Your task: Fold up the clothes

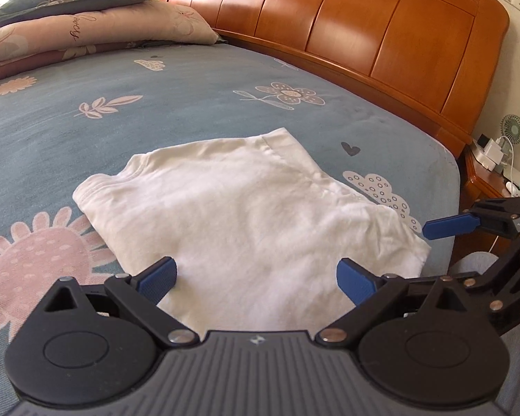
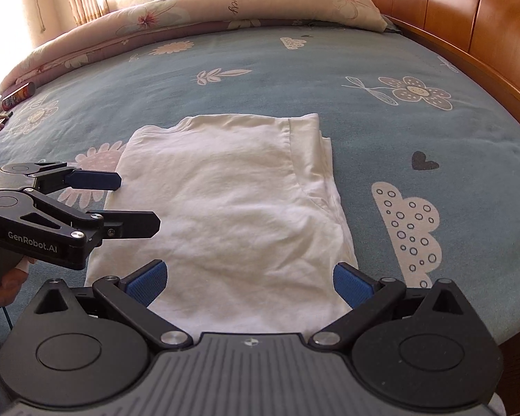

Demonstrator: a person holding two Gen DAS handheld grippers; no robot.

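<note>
A white T-shirt (image 1: 253, 222) lies folded into a rough rectangle on the blue flowered bedsheet (image 1: 156, 111); it also shows in the right wrist view (image 2: 232, 208). My left gripper (image 1: 256, 279) is open and empty, hovering over the shirt's near edge. My right gripper (image 2: 249, 282) is open and empty over the same near edge. In the right wrist view the left gripper (image 2: 135, 204) reaches in from the left at the shirt's left edge. In the left wrist view a blue finger (image 1: 450, 225) of the right gripper shows at the right.
A wooden headboard (image 1: 364, 27) runs along the right. Stacked pillows (image 1: 86, 17) and a folded quilt (image 2: 156, 31) lie at the far side. A nightstand (image 1: 488, 170) with a small fan and chargers stands beyond the bed corner. A can (image 2: 17, 97) lies far left.
</note>
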